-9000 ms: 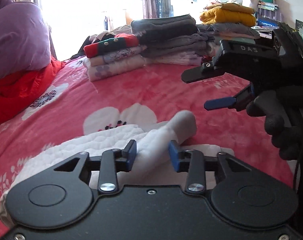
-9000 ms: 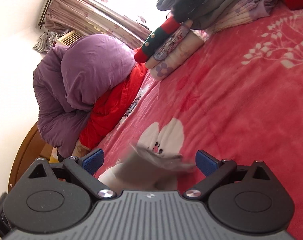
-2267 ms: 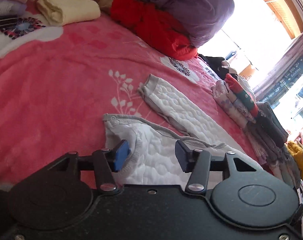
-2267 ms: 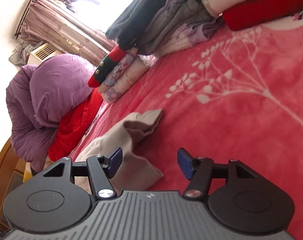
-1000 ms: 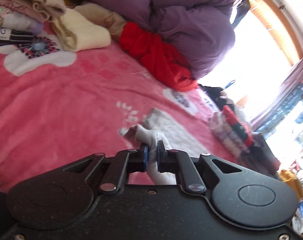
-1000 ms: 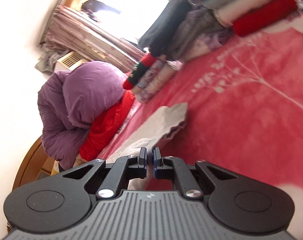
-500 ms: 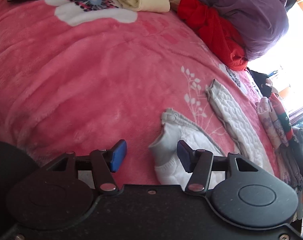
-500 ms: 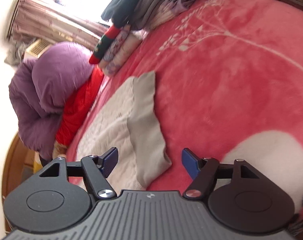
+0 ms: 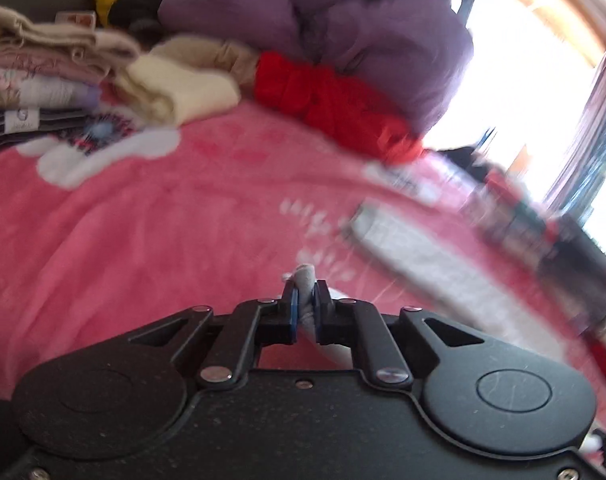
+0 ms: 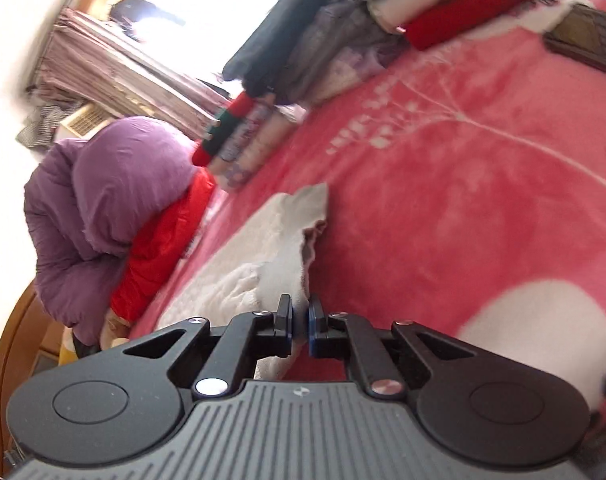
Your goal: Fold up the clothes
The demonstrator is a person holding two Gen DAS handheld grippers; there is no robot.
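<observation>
A white quilted garment with grey trim (image 10: 259,256) lies on the pink blanket (image 10: 463,208). My right gripper (image 10: 300,319) is closing, and its blue pads press on a grey edge of the garment, which rises in a rumpled fold ahead of the fingers. In the left wrist view my left gripper (image 9: 306,305) is also closing, and a bunched white corner of the garment (image 9: 305,280) is pinched between its pads. A long flat part of the same garment (image 9: 419,252) stretches away to the right, blurred.
A purple duvet (image 9: 343,24) and a red cloth (image 9: 331,100) are heaped at the far side. Folded clothes are stacked at the left (image 9: 35,76), with a cream bundle (image 9: 179,88) beside them. Another row of folded clothes (image 10: 311,60) lines the window side.
Half a second ago both grippers stood open over the garment's edges. Now both have closed on the fabric and dipped slightly, and the cloth bunches up between the pads.
</observation>
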